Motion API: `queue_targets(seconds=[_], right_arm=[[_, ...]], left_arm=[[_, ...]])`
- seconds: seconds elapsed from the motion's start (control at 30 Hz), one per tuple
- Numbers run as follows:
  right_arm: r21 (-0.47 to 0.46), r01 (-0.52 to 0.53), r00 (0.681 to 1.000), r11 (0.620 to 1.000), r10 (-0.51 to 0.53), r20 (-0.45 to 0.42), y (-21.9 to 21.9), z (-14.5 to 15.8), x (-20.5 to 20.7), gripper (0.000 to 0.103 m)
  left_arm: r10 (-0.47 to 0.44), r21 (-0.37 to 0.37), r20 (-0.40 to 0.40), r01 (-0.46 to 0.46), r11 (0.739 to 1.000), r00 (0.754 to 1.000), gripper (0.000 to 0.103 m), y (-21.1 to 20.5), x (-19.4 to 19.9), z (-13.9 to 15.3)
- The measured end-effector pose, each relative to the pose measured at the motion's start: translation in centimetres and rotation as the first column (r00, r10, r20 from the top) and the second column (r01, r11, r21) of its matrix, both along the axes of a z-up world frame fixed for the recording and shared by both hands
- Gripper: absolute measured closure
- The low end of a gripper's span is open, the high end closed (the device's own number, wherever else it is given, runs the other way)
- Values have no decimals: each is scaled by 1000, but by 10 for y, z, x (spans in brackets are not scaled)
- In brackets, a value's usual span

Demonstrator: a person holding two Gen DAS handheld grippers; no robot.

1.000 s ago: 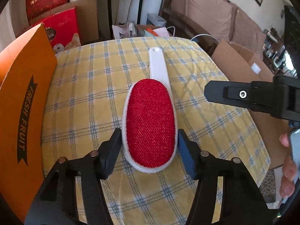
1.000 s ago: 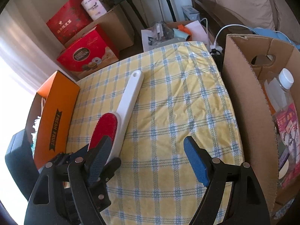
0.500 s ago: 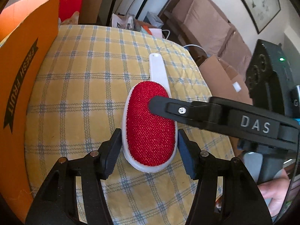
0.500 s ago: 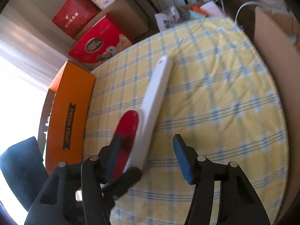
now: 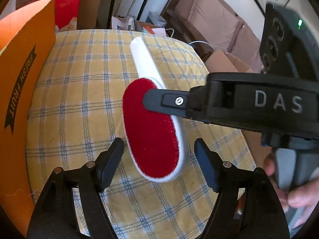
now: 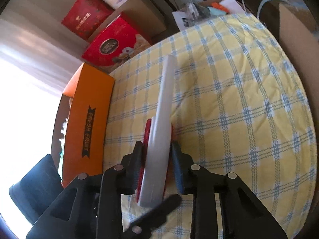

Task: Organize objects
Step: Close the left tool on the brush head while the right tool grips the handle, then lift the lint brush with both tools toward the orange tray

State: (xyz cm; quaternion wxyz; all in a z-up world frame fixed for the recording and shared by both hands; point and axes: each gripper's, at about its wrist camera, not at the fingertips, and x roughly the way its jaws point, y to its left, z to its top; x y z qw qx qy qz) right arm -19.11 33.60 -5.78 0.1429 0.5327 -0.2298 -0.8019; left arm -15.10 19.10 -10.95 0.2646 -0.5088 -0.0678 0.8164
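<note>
**Right claw pinched the lint brush while the left claw stood spread**

The lint brush, a white paddle with a red bristle pad and a long white handle, sat tilted on edge above the counter, which wore a yellow cloth checked in blue. In the left wrist view its red face turned toward the left, and the handle ran away from the camera toward the far edge of the cloth.

The right claw was pressed together on the brush head, one finger against the red pad on each side, with the white edge of the brush running up between them. In the left wrist view one black finger of the right claw crossed over the top of the red pad, coming in from the right side, with the letters DAS on its body. The person's right hand gripped the handle of that tool at the lower right.

The left claw stood spread, its fingers on either side of the lower end of the brush head and apart from it.

An orange box marked FRESH FRUIT stood along the left edge of the counter. Behind it were red gift boxes and brown cartons. A cardboard box stood beside the right edge of the counter.
</note>
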Motion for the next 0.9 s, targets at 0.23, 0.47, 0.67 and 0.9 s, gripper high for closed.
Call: queue_targets(seconds=[0.23,0.47,0.67,0.9], right_arm=[[38,-32,999,999,31,24,-21,3,7,76],[55,-49,998,997,46,49,-37,-1,4,67],[58,-47,999,997,46,24,-50,-1,8,66],[70,-39,998,997,42,-49,-64,16,20,68]], left_arm=[[-9,-75,-76,4,997,997,45,-5,8,-1],[12,-65,-105,-18,998,994,62,-23,17,3],[39,-62,-119,-46,997,992,66,-35,19,6],[65,-58,-161,-76,995,985,66,-45,23,24]])
